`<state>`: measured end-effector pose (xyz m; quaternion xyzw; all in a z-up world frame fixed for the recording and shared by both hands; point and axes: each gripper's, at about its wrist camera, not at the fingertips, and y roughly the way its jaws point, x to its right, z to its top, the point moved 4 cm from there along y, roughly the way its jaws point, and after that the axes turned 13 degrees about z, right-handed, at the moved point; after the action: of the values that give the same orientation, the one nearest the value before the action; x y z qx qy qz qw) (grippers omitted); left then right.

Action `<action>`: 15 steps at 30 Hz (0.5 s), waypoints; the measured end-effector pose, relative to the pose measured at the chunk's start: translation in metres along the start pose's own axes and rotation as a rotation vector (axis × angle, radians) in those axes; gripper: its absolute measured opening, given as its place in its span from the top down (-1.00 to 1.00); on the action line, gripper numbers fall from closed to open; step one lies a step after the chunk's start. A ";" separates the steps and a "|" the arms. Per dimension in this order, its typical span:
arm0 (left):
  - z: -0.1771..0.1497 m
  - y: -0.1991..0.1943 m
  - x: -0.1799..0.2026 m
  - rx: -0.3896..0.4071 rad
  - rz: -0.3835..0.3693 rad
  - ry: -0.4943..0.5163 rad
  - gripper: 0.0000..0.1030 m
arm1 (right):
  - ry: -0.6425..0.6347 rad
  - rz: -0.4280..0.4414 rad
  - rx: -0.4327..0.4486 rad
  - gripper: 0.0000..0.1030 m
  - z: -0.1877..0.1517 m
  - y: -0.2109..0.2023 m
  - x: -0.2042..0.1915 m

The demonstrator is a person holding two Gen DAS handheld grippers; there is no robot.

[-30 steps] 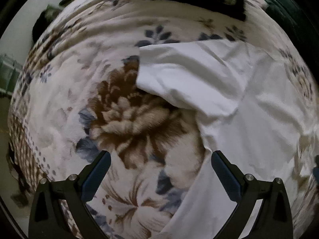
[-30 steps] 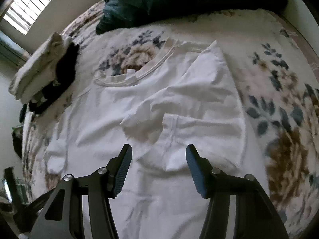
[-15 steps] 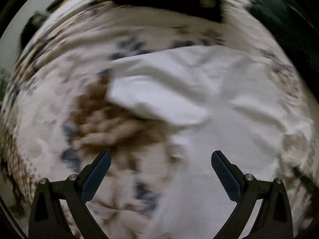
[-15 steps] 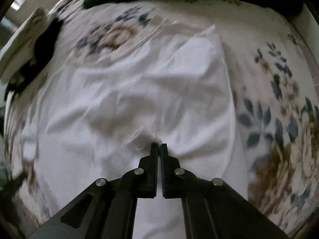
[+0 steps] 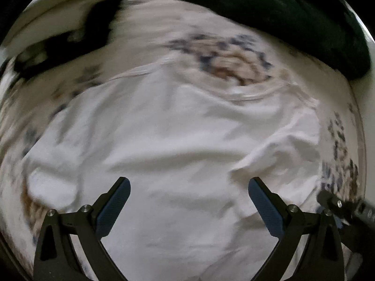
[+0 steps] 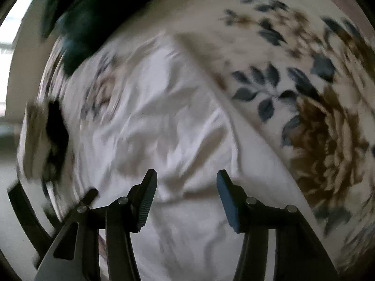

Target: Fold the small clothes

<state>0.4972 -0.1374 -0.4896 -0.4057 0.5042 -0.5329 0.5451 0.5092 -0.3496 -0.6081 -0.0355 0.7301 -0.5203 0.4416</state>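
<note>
Left wrist view: the left claw (image 5: 189, 188) gapes wide and empty directly above the white shirt (image 5: 178, 145), spread on the floral bed (image 5: 234, 63), collar farthest; the right claw (image 6: 186, 182), opening, holds nothing.

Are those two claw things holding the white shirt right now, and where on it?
Neither. The left gripper is open above the white shirt; the right gripper is opening, no cloth pinched.
</note>
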 end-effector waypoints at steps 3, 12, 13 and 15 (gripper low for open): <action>0.009 0.020 0.024 -0.040 0.012 0.091 -0.73 | 0.046 -0.016 -0.005 -0.05 0.006 0.010 0.006; 0.031 0.044 0.045 -0.031 -0.066 0.163 0.94 | 0.013 -0.052 -0.020 0.97 -0.014 0.017 0.012; 0.034 0.044 0.043 -0.025 -0.063 0.160 0.94 | 0.011 -0.050 -0.018 0.97 -0.021 0.010 0.015; 0.040 0.046 0.035 -0.021 -0.059 0.145 0.94 | 0.008 -0.049 -0.017 0.97 -0.030 0.010 0.015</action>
<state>0.5414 -0.1711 -0.5323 -0.3863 0.5359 -0.5713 0.4870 0.4840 -0.3306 -0.6234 -0.0548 0.7352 -0.5249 0.4255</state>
